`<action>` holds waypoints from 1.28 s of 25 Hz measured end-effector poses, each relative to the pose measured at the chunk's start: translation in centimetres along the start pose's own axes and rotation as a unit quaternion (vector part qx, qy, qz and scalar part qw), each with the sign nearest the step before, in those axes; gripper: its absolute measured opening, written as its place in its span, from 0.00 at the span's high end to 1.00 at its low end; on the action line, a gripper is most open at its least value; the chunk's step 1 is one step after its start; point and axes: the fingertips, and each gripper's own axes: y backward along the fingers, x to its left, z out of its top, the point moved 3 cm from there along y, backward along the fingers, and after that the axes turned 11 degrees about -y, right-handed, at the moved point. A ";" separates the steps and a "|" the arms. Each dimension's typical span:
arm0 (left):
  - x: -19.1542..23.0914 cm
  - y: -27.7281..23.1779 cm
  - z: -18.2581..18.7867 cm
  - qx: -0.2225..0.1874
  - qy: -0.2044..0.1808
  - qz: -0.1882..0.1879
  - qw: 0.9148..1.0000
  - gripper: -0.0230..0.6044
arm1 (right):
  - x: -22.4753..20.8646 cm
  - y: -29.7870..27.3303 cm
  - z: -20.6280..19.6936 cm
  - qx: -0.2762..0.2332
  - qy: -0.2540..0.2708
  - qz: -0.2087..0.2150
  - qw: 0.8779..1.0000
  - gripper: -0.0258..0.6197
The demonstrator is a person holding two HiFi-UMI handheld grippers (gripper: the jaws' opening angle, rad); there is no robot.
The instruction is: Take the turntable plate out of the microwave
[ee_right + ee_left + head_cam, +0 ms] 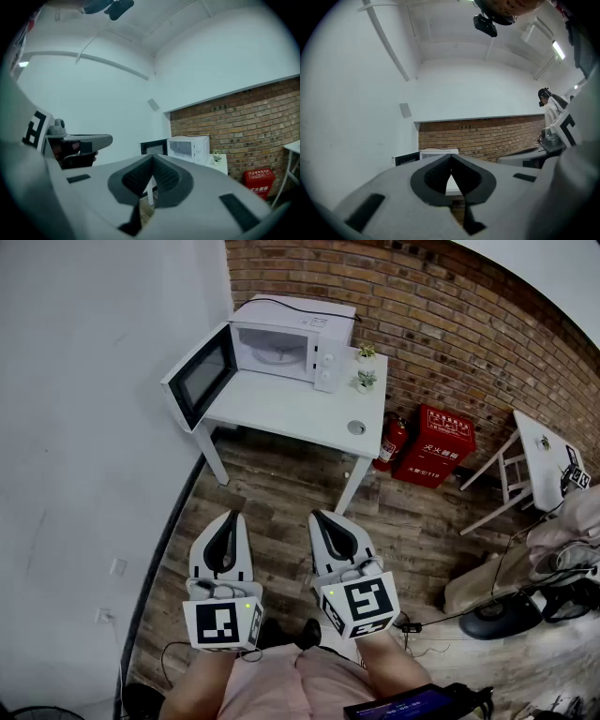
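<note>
Across the wooden floor [281, 488], on a white table [281, 413] against the brick wall [431, 324], sits the microwave [323, 324], door [199, 379] already swung wide to the left, so the cavity is reachable without any opening step. Inside, the turntable plate [272, 354] shows pale and round on the cavity floor, not yet touched. My left gripper [230, 517] and right gripper [323, 517] are held side by side in front of me, both level and aimed toward the table, well apart from it; jaws on both pressed together, tips meeting, nothing between them in either gripper view. I judge this as the approach stage: closed and low because there is nothing to grab yet, and both need to spread before going in. Plate is likely glass, wide and flat, so I expect 2 grippers on opposite rims or 1 pinching the front edge. Around: 2 small potted plants [364, 381] just right of the microwave, a small round grey thing [356, 427] near the table's front right corner, a fire extinguisher [392, 443] and a red box [439, 446] on the floor beside the table, a side table [530, 442] at far right. Floor path to the microwave looks free; open door hanging over the table's left edge is the thing to steer around, plants crowd the right side.
</note>
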 end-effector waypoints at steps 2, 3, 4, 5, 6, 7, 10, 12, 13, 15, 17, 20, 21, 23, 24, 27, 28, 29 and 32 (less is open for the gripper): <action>-0.4 0.0 0.1 0.000 -0.001 0.000 1.000 0.95 | -0.2 0.2 0.0 0.001 -0.001 0.001 1.000 0.96; -0.6 0.1 0.1 0.001 -0.001 0.000 1.000 0.95 | -0.4 0.4 -0.1 0.001 -0.001 0.002 1.000 0.96; -0.9 0.1 0.1 0.001 -0.001 0.000 1.000 0.95 | -0.5 0.5 -0.1 0.002 -0.001 0.003 1.000 0.96; -1.1 0.1 0.1 0.003 -0.001 0.001 1.000 0.95 | -0.6 0.6 -0.2 0.002 -0.002 0.005 1.000 0.96; -1.3 0.2 0.0 0.005 -0.001 0.001 1.000 0.95 | -0.8 0.7 -0.3 0.003 -0.003 0.007 1.000 0.96; -1.5 0.2 -0.1 0.007 -0.001 0.003 1.000 0.95 | -1.0 0.8 -0.3 0.004 -0.005 0.008 1.000 0.96; -2.0 0.5 -0.1 0.003 0.006 0.021 1.000 0.95 | -1.6 1.1 -0.3 -0.006 -0.023 0.021 1.000 0.95; -2.2 0.6 0.0 -0.003 0.017 0.031 0.999 0.84 | -1.8 1.2 -0.4 -0.003 -0.038 0.042 0.998 0.78; -2.4 0.5 0.0 -0.002 0.021 0.033 0.999 0.74 | -2.0 1.2 -0.5 0.000 -0.039 0.048 0.998 0.69; -2.8 0.3 -0.2 0.004 0.023 0.034 0.999 0.72 | -2.7 1.1 -0.7 0.006 -0.032 0.043 0.999 0.68; -3.1 0.2 -0.3 0.008 0.018 0.034 0.999 0.72 | -3.2 0.9 -1.0 0.008 -0.027 0.035 0.999 0.68; -3.1 -0.3 -0.7 0.010 0.016 0.034 0.999 0.72 | -3.9 0.4 -1.2 0.009 -0.027 0.029 0.999 0.69; -3.1 -0.7 -0.9 0.012 0.016 0.034 0.999 0.72 | -4.1 0.0 -1.3 0.009 -0.027 0.027 0.999 0.69; -2.8 -1.4 -1.6 0.014 0.018 0.033 0.999 0.72 | -4.6 -0.9 -1.5 0.010 -0.028 0.025 0.999 0.70; -2.6 -1.8 -1.9 0.017 0.019 0.033 0.999 0.72 | -4.8 -1.4 -1.7 0.011 -0.029 0.023 0.999 0.70; -1.6 -3.3 -3.1 0.021 0.024 0.032 0.999 0.72 | -5.4 -3.3 -2.2 0.016 -0.031 0.016 0.999 0.72; -1.2 -4.0 -3.3 0.020 0.025 0.030 0.999 0.72 | -5.7 -4.2 -2.2 0.018 -0.031 0.013 0.999 0.72; -0.7 -4.9 -3.6 0.019 0.025 0.029 0.999 0.72 | -5.9 -5.1 -2.2 0.020 -0.031 0.011 0.999 0.72; 1.3 -7.8 -4.8 0.019 0.028 0.026 0.999 0.72 | -6.4 -8.7 -2.3 0.026 -0.029 0.005 0.999 0.73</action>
